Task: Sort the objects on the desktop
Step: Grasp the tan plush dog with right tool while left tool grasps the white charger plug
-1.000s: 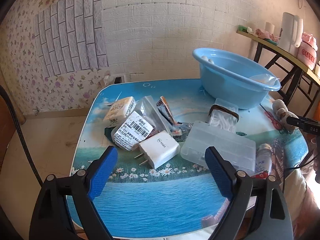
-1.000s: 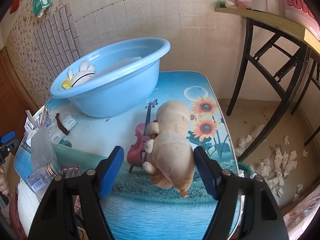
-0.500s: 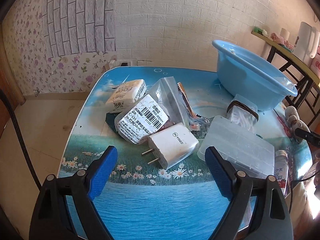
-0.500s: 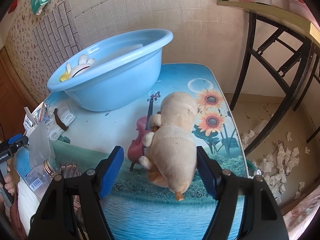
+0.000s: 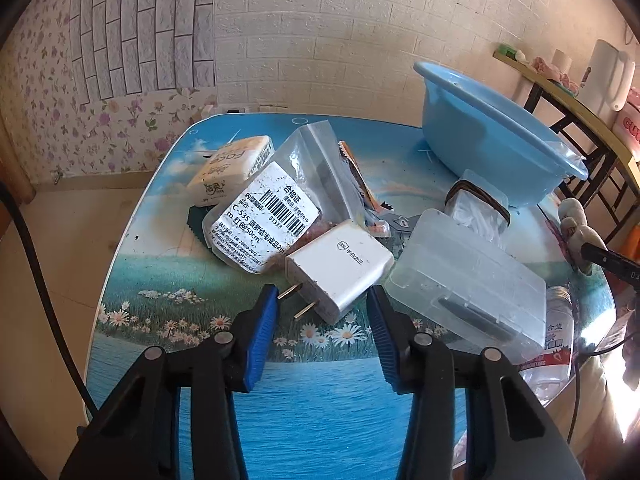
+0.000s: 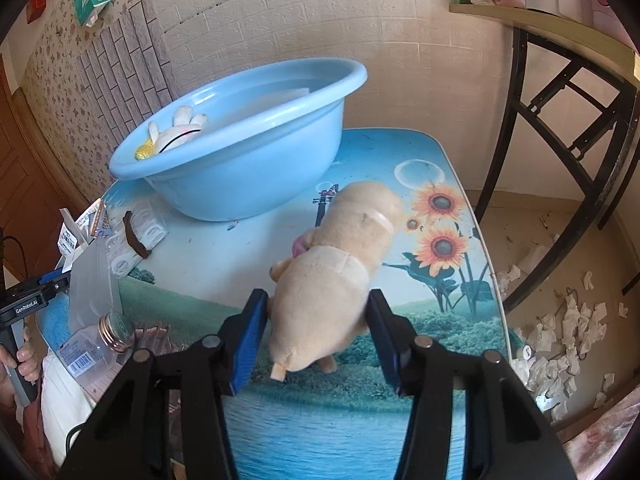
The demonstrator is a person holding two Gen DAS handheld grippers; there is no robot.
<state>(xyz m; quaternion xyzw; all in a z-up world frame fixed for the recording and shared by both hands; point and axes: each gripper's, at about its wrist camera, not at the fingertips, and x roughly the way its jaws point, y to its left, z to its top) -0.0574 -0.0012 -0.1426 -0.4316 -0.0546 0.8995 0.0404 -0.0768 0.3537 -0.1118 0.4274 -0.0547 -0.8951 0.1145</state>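
On the picture-printed table [image 5: 320, 408], a white charger plug [image 5: 340, 264] lies with its prongs toward me. My left gripper [image 5: 322, 292] straddles its near end. Its jaws are closing, and thin gaps still show beside the blue pads. In the right wrist view a tan plush toy [image 6: 332, 280] sits between the fingers of my right gripper [image 6: 316, 296]. Those jaws are closing too, and both pads touch the toy's flanks. A light blue basin [image 6: 240, 152] stands behind it, holding a white plush rabbit [image 6: 176, 136].
Around the charger lie a clear plastic box [image 5: 468, 280], a barcode-labelled bag [image 5: 264, 216], a tissue pack [image 5: 232, 168], a swab pack [image 5: 480, 208] and a bottle [image 5: 556, 332]. A black-framed side table [image 6: 560, 100] stands to the right, above paper scraps [image 6: 560, 320] on the floor.
The left gripper dropped closer to the charger and its jaws narrowed around it. The right jaws narrowed onto the plush toy, which has tipped and shifted between them.
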